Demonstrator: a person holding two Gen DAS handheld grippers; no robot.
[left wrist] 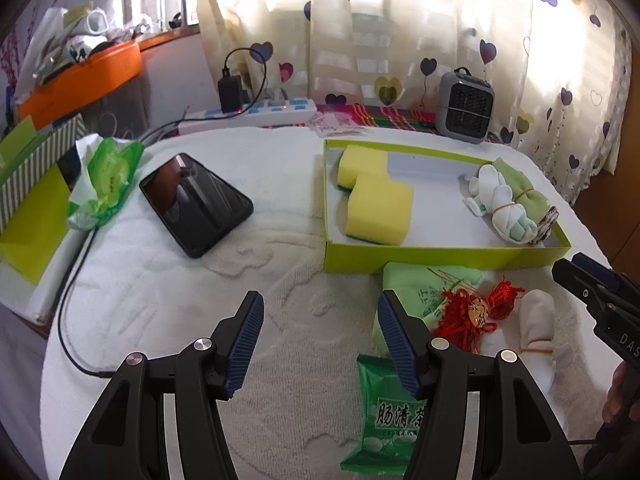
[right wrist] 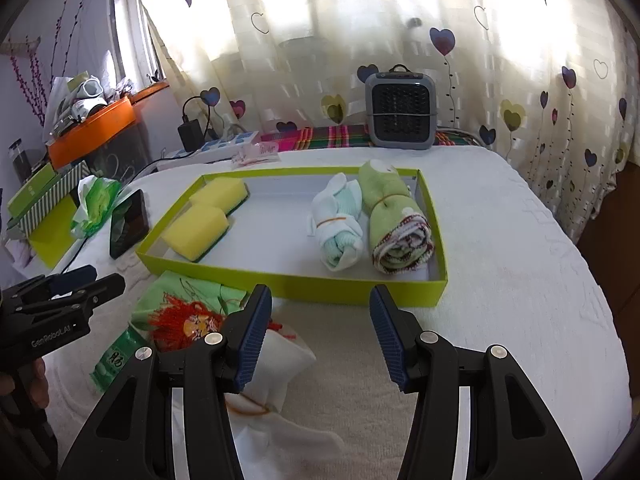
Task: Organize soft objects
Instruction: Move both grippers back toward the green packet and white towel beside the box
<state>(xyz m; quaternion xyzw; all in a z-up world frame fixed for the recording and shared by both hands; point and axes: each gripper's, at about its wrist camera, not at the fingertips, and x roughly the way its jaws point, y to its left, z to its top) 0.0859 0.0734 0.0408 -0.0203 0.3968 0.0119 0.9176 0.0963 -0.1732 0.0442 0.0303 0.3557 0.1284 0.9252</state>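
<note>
The green tray [right wrist: 224,278] sits mid-bed, already holding two yellow sponges [right wrist: 196,231] at its left end and, at its right end, a rolled green towel [right wrist: 394,224] beside a white sock roll [right wrist: 338,232]. Left outside, just in front of the tray's near wall, lies a folded green cloth [left wrist: 416,284], flat and limp; it looks light and would sag, so I'd pinch it at a folded edge. On top of it rests a red tassel charm [left wrist: 474,312], stringy and easily snagged. Just to the right lies a white sock bundle [left wrist: 538,320], banded with elastic, soft and springy; the banded waist looks the surest place to grip. A green tea packet [left wrist: 384,416] lies nearest, crinkly and slippery.

The left gripper [left wrist: 320,340] hovers wide and empty over the bedding. The right gripper [right wrist: 318,336] is equally wide, holding nothing, its left finger above the sock bundle.
</note>
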